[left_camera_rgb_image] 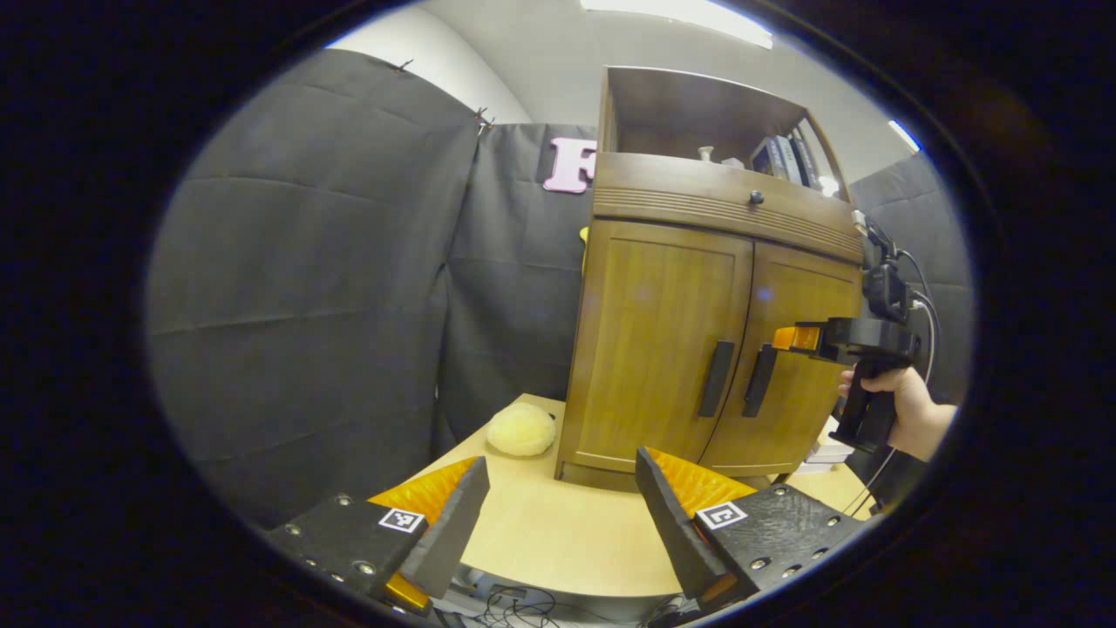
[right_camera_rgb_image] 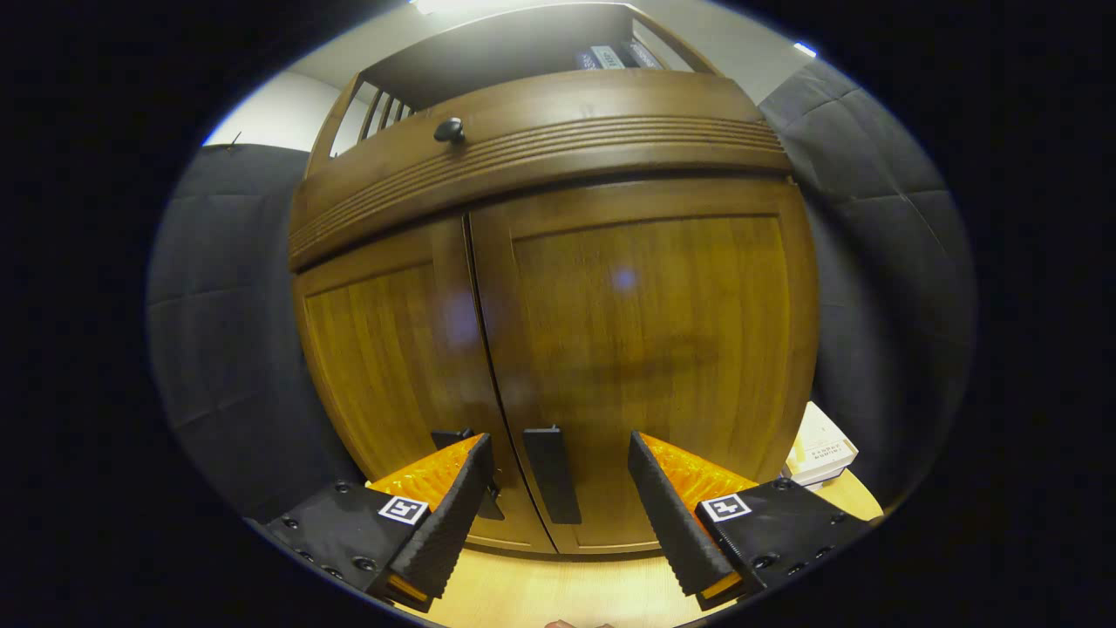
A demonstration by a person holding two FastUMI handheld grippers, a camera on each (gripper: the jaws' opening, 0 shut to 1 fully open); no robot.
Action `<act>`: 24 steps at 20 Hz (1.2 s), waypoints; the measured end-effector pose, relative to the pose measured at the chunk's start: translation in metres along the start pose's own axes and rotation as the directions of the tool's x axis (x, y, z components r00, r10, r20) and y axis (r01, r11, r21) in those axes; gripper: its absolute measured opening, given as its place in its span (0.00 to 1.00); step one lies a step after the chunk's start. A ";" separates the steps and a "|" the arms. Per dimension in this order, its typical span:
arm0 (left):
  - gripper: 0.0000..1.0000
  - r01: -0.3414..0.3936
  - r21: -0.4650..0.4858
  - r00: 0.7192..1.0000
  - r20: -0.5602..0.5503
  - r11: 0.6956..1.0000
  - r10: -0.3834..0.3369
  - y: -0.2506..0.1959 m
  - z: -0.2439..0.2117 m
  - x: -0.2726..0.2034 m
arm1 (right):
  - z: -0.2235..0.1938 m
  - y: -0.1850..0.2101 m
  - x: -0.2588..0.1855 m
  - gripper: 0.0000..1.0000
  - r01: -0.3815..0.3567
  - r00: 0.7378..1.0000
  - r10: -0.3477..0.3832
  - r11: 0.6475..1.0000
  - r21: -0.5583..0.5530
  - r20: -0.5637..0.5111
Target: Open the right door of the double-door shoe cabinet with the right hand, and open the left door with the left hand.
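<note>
The wooden shoe cabinet (left_camera_rgb_image: 663, 349) stands on a light table, both doors closed. In the left gripper view its left door handle (left_camera_rgb_image: 717, 378) and right door handle (left_camera_rgb_image: 760, 380) are dark vertical bars by the centre seam. My left gripper (left_camera_rgb_image: 562, 464) is open, well short of the cabinet, with nothing between its fingers. A hand holds my right gripper (left_camera_rgb_image: 795, 338) close to the right door. In the right gripper view the right gripper (right_camera_rgb_image: 560, 443) is open, and the right door handle (right_camera_rgb_image: 551, 475) stands between its fingers, untouched. One finger partly hides the left door handle (right_camera_rgb_image: 453, 435).
A yellow fluffy ball (left_camera_rgb_image: 521, 429) lies on the table (left_camera_rgb_image: 558, 532) left of the cabinet. A white box (right_camera_rgb_image: 819, 451) sits at the cabinet's right foot. Above the doors are a drawer knob (left_camera_rgb_image: 756, 198) and an open shelf with books (left_camera_rgb_image: 785, 159). Cables hang below the table's front edge.
</note>
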State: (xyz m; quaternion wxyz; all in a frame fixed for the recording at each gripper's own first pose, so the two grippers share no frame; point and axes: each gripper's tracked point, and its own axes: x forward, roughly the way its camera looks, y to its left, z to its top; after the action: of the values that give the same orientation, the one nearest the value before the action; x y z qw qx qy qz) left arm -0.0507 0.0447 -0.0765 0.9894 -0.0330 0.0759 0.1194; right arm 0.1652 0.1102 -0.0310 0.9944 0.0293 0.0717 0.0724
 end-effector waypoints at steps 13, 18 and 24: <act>0.99 -0.122 -0.026 0.992 -0.042 0.992 0.121 0.012 -0.005 0.030 | -0.042 0.001 0.059 0.79 0.020 0.994 -0.026 0.998 -0.055 -0.106; 0.99 -0.121 0.005 0.992 -0.041 0.993 0.121 0.005 -0.007 0.030 | -0.048 0.002 0.064 0.46 0.015 0.992 -0.024 0.997 -0.069 -0.125; 0.99 -0.116 0.024 0.993 -0.031 0.993 0.117 -0.001 -0.004 0.028 | -0.049 0.005 0.066 0.29 -0.005 0.991 -0.004 0.997 -0.073 -0.131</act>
State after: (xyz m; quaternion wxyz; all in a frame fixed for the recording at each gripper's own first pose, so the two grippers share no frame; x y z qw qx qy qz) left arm -0.0240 0.0499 -0.0848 0.9797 -0.0196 0.0951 0.1754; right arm 0.2221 0.1269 -0.0878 0.9879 -0.0120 0.1340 0.0770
